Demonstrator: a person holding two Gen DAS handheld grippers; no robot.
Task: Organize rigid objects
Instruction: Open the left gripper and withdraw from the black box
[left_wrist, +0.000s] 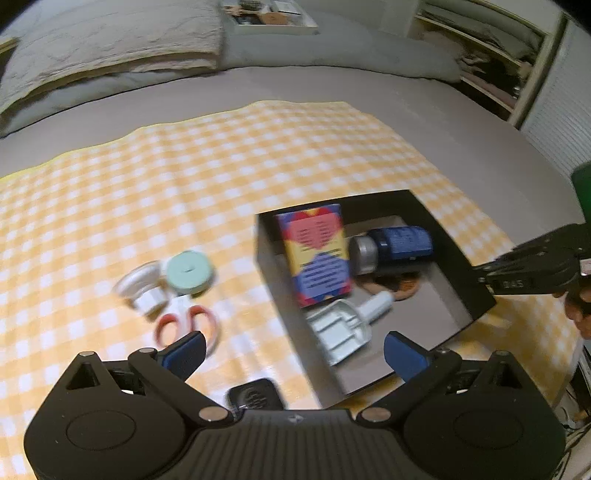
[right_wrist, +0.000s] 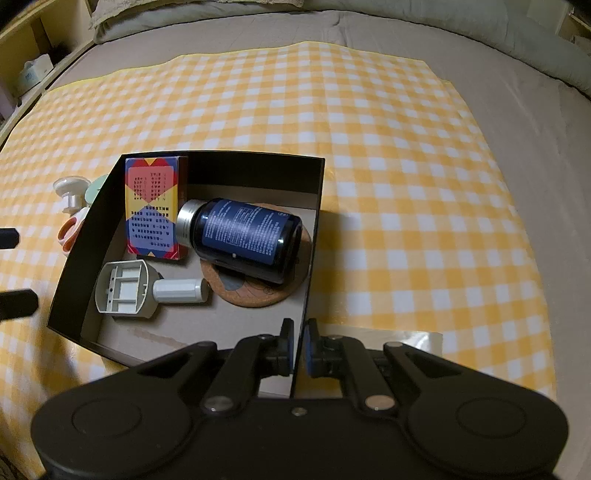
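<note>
A black open box (right_wrist: 317, 192) (left_wrist: 458, 258) lies on the yellow checked cloth. In it are a colourful card box (right_wrist: 151, 206) (left_wrist: 317, 254), a dark blue bottle (right_wrist: 243, 236) (left_wrist: 399, 247) lying on a cork coaster (right_wrist: 255, 291), and a white plastic handled piece (right_wrist: 125, 291) (left_wrist: 343, 332). My right gripper (right_wrist: 298, 347) is shut on the box's near right wall. My left gripper (left_wrist: 291, 354) is open and empty above the box's left wall. Left of the box lie orange-handled scissors (left_wrist: 184, 325), a mint green round tin (left_wrist: 188, 273) and a white suction hook (left_wrist: 142, 286).
A small black square object (left_wrist: 255, 395) lies on the cloth just under my left gripper. The cloth (right_wrist: 406, 147) covers a grey bed with pillows (left_wrist: 110, 40) at the far side. Shelves (left_wrist: 491, 55) stand at the far right.
</note>
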